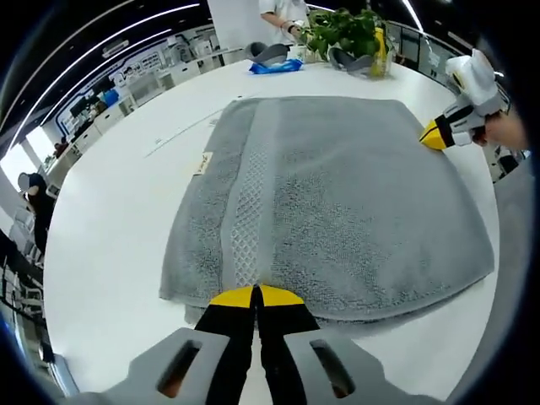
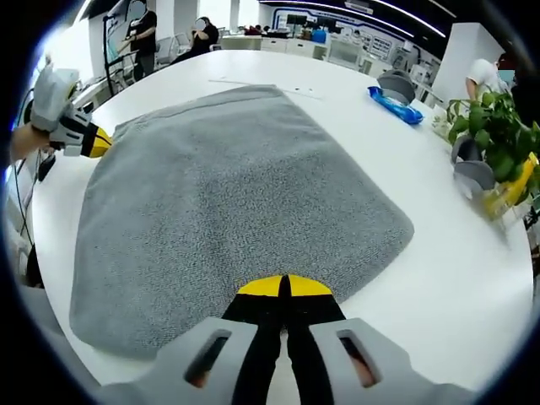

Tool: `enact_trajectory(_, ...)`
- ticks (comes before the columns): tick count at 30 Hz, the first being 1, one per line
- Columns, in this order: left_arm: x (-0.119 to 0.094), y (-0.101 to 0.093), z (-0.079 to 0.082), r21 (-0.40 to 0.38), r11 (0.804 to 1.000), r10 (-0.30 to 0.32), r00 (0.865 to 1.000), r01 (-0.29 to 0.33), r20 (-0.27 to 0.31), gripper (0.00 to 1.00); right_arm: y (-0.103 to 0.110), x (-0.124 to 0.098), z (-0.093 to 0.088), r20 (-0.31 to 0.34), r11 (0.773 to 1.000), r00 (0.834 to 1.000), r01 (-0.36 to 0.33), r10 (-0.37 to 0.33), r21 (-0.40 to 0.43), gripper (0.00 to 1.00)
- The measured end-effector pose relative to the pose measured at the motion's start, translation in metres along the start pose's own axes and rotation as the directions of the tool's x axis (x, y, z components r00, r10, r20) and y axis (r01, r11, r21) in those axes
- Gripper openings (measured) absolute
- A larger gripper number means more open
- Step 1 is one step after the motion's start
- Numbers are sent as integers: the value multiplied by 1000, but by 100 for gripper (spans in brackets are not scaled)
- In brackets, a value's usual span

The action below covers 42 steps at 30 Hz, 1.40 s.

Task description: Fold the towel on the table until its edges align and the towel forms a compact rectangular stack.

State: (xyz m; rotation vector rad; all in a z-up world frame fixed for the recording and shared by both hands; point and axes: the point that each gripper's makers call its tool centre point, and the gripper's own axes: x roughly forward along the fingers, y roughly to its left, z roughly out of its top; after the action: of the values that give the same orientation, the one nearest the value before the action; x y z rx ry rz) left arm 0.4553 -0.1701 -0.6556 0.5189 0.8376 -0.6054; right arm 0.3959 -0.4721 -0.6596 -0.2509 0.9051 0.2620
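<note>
A grey towel [image 1: 337, 202] lies flat on the white table [image 1: 118, 219], folded over, with a woven band running away from me. My left gripper [image 1: 255, 295] is shut, its yellow tips resting on the towel's near edge; no cloth shows between the jaws. The right gripper [image 1: 434, 135] comes in at the towel's far right edge. In the right gripper view the towel [image 2: 228, 194] spreads ahead and my right gripper [image 2: 283, 287] is shut, tips on its near edge. The left gripper [image 2: 91, 142] touches the towel's left edge near a far corner.
A potted green plant [image 1: 346, 29] and a yellow item [image 1: 380, 46] stand at the table's far side, with a blue packet [image 1: 274, 66] and grey bowl-like objects [image 1: 270, 52] nearby. People [image 2: 139, 34] stand beyond the table. Bare white tabletop [image 2: 439, 236] surrounds the towel.
</note>
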Motion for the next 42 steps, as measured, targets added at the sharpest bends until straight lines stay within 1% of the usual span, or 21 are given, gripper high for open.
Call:
enact_trajectory(10,5,4,7,24,1000,-10,1000,10,9,1,2,-5,-7,25,999,1000,-8,7,38,0)
enact_trajectory(13,9,6,11,37,999,-13,1000,13,6,1,4,-7,-9,28,999,1000,-7,6,51,0)
enact_trajectory(18,12,5,17,64,998,-11,1000,11,2,1,7,-10,-12,30,999,1000,-4,3,49,0)
enact_trajectory(22,16,11,22,71,997,-16,1000,15,4,1,10,-13,-15,32,999,999,-8,7,53,0)
enact_trajectory(28,21,15,28,77,997,-22,1000,21,12,1,15,-18,-20,40,997,999,-17,14,74,0)
enact_trajectory(33,23,16,34,72,997,-16,1000,14,23,1,21,-21,-23,36,999,999,-17,16,43,0)
enact_trajectory(36,25,16,37,84,996,-10,1000,8,29,1,23,-23,-25,37,999,999,-19,18,37,0)
enact_trajectory(39,26,17,41,72,997,-5,999,2,53,1,25,-24,-27,37,998,999,-22,20,51,0)
enact_trajectory(40,27,18,42,61,998,-3,998,-1,66,1,26,-25,-28,37,998,999,-21,19,57,0)
enact_trajectory(41,28,19,44,28,1000,3,997,-5,78,1,28,-26,-29,37,998,999,-20,18,59,0)
enact_trajectory(42,29,20,44,25,1000,3,997,-5,80,1,29,-26,-30,36,998,999,-20,17,61,0)
